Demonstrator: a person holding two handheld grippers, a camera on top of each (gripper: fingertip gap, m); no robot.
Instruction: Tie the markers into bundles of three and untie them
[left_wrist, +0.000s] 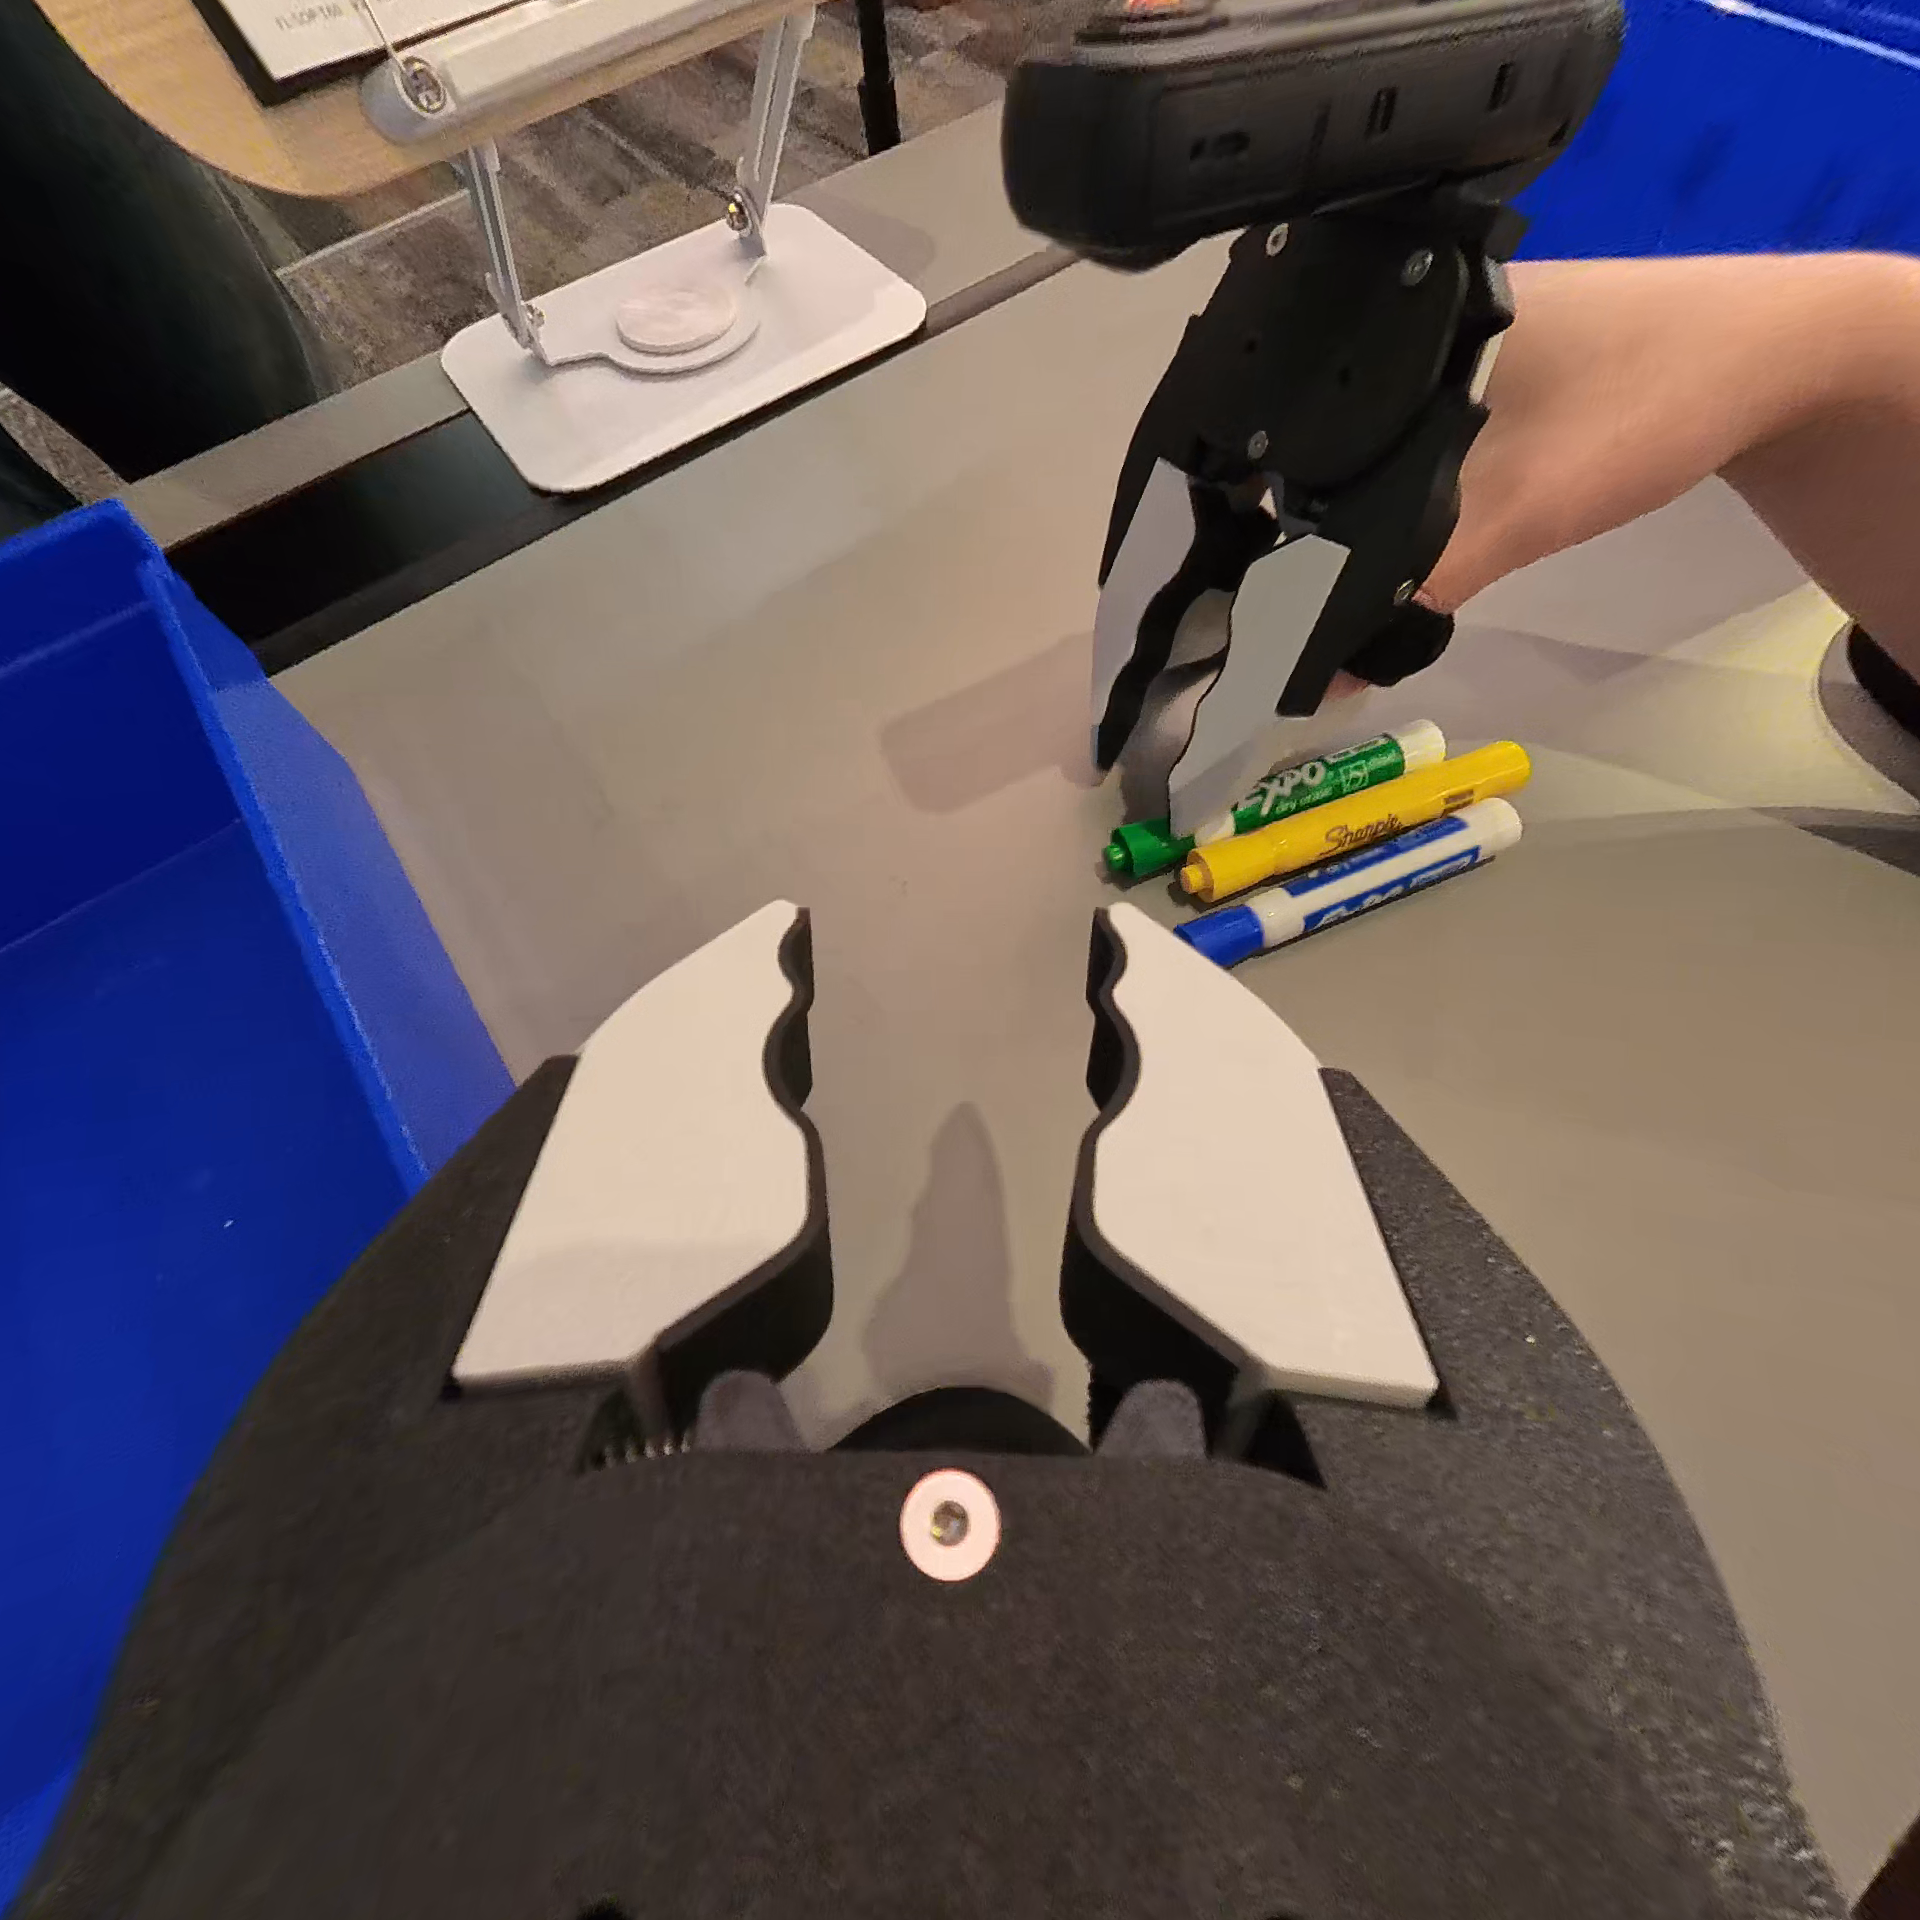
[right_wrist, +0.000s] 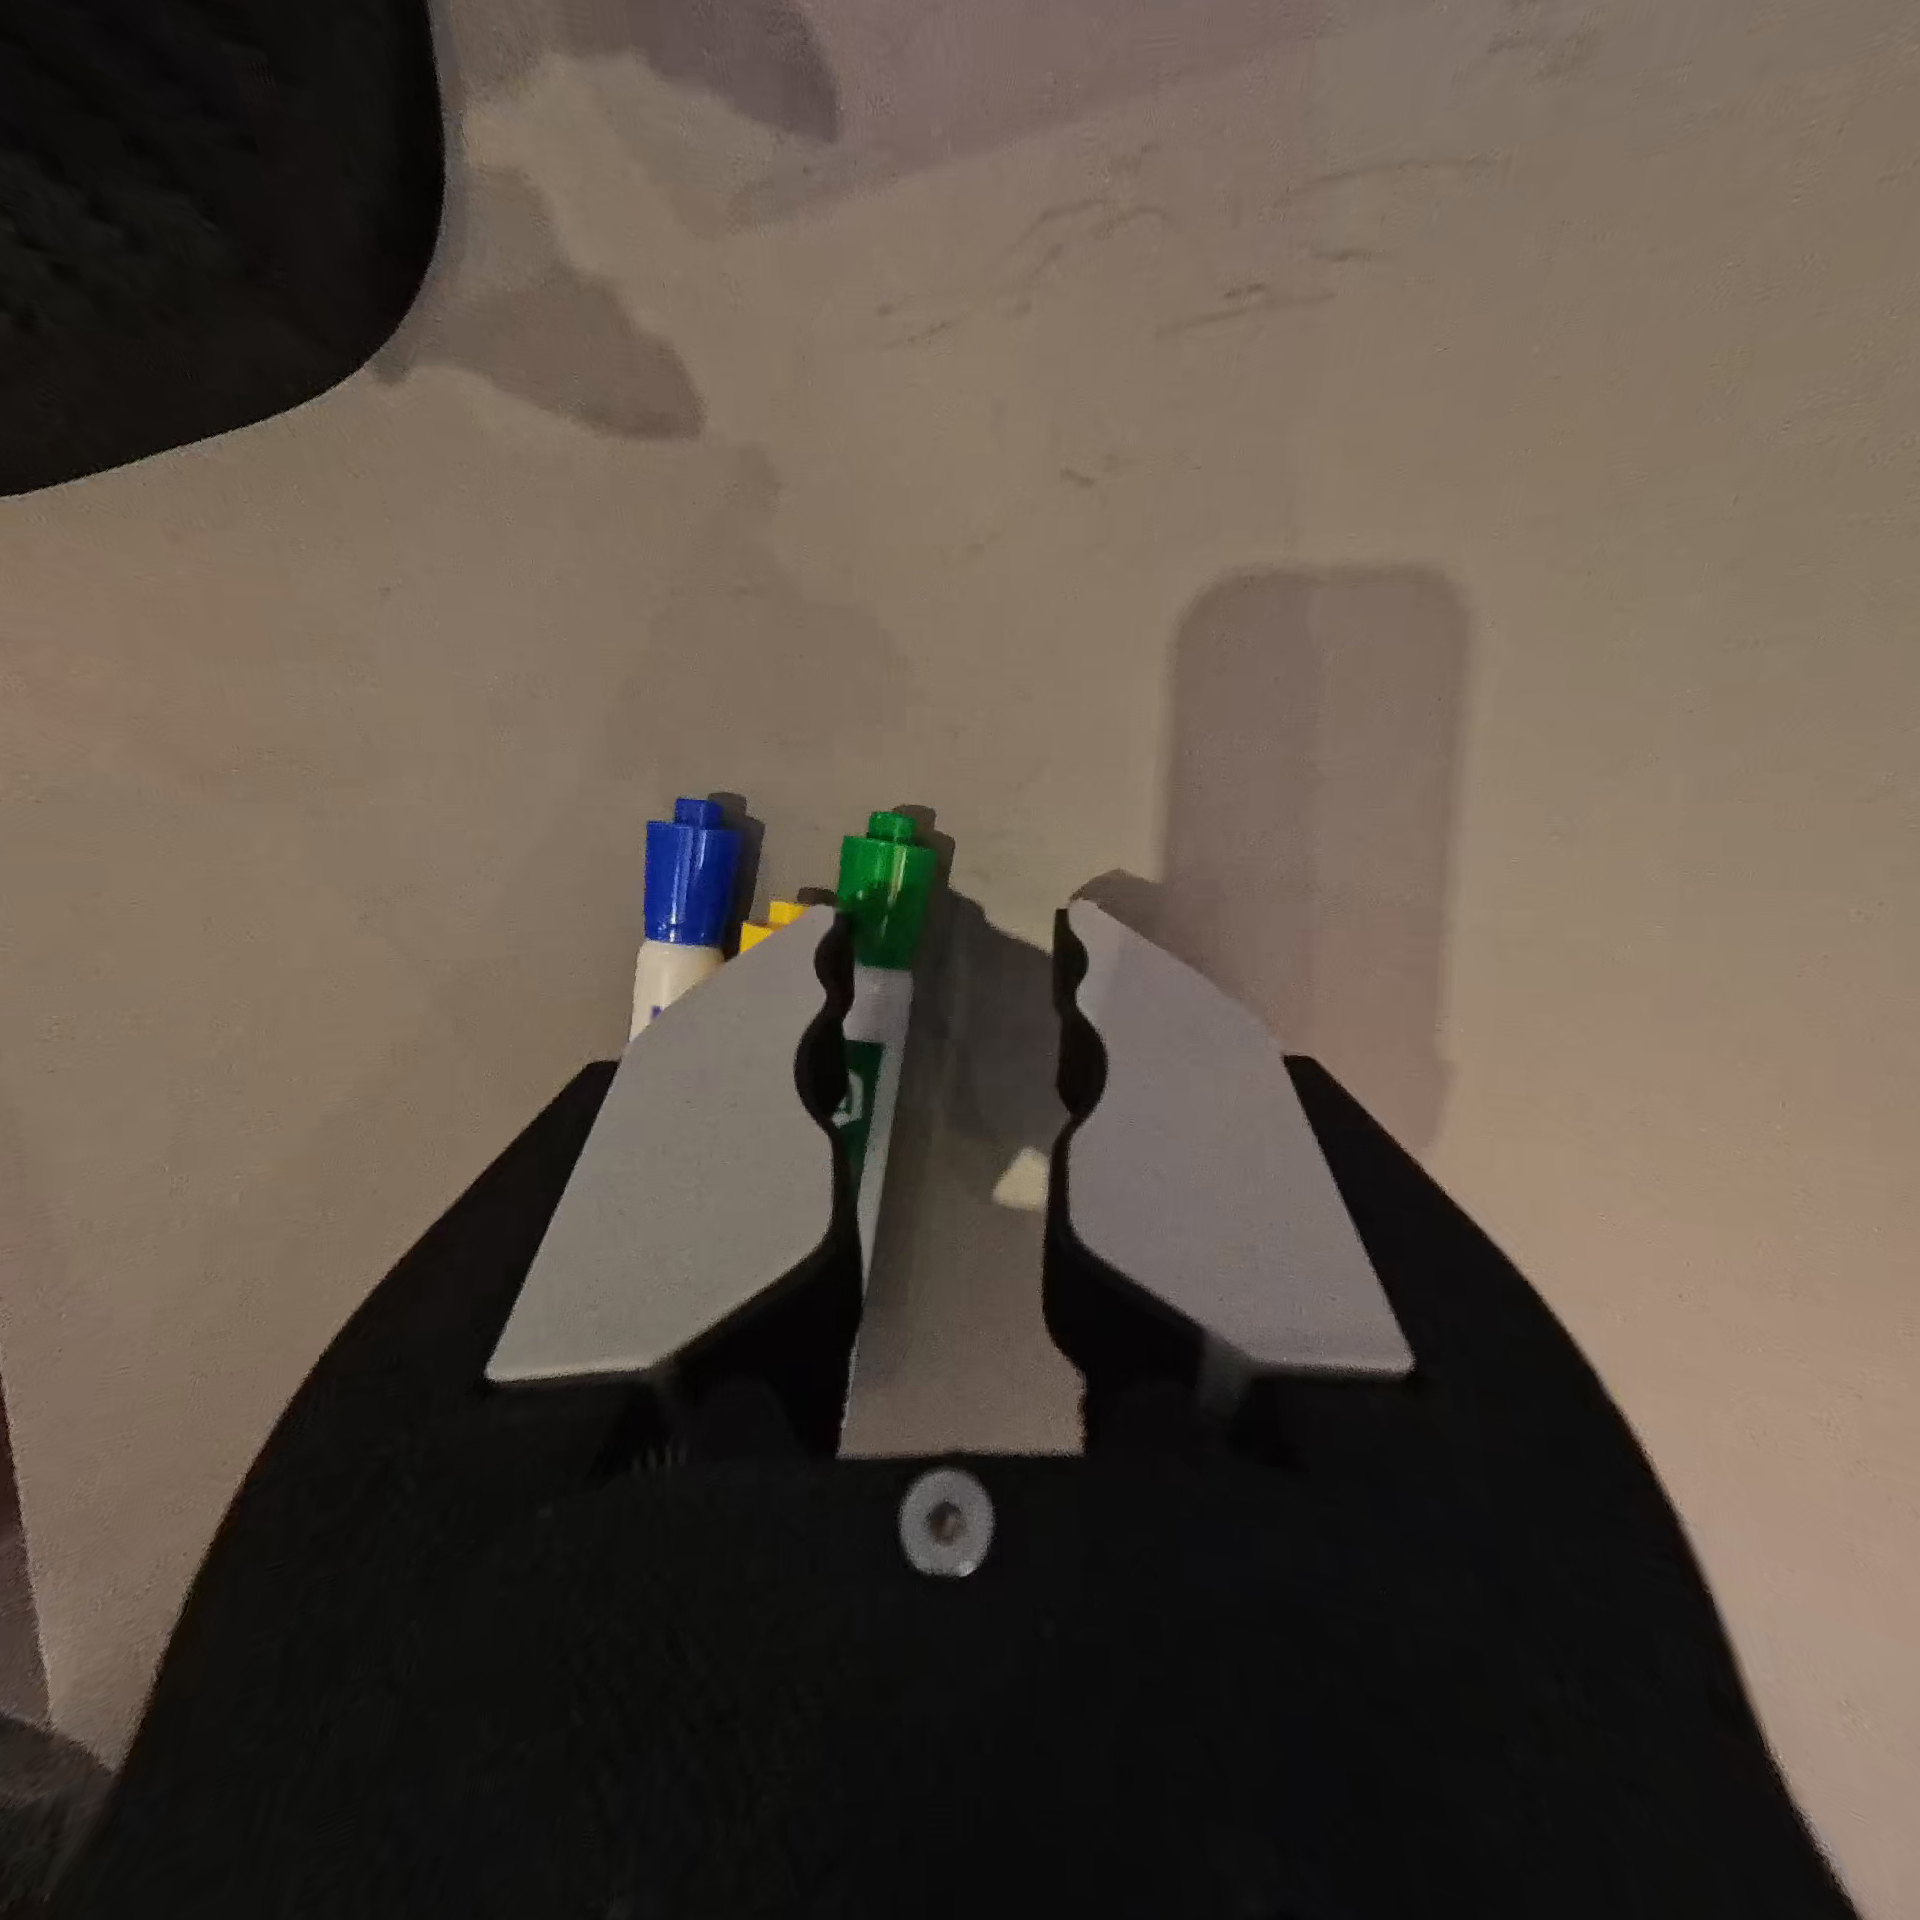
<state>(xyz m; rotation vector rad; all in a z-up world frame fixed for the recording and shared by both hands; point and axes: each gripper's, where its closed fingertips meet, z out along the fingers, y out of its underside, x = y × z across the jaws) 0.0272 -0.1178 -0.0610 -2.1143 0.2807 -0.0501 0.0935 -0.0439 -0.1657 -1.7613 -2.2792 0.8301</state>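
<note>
Three markers lie side by side on the grey table: a green one (left_wrist: 1299, 784), a yellow one (left_wrist: 1361, 821) and a blue one (left_wrist: 1351, 883). No tie shows around them. My right gripper (left_wrist: 1138, 774) points down over the green marker's cap end, open and empty. In the right wrist view the right gripper (right_wrist: 951, 914) stands just above the table, with the green marker (right_wrist: 883, 904) by its left finger, the blue marker (right_wrist: 681, 894) farther left and the yellow marker (right_wrist: 774, 920) mostly hidden. My left gripper (left_wrist: 945, 925) is open and empty, short of the markers.
A blue bin (left_wrist: 156, 987) stands at the left. A white stand base (left_wrist: 686, 353) sits at the table's far edge. A person's hand (left_wrist: 1662, 436) holds the right gripper. More blue (left_wrist: 1714, 135) shows at the far right. The gap from one gripper's tips to the other's is roughly 15 cm.
</note>
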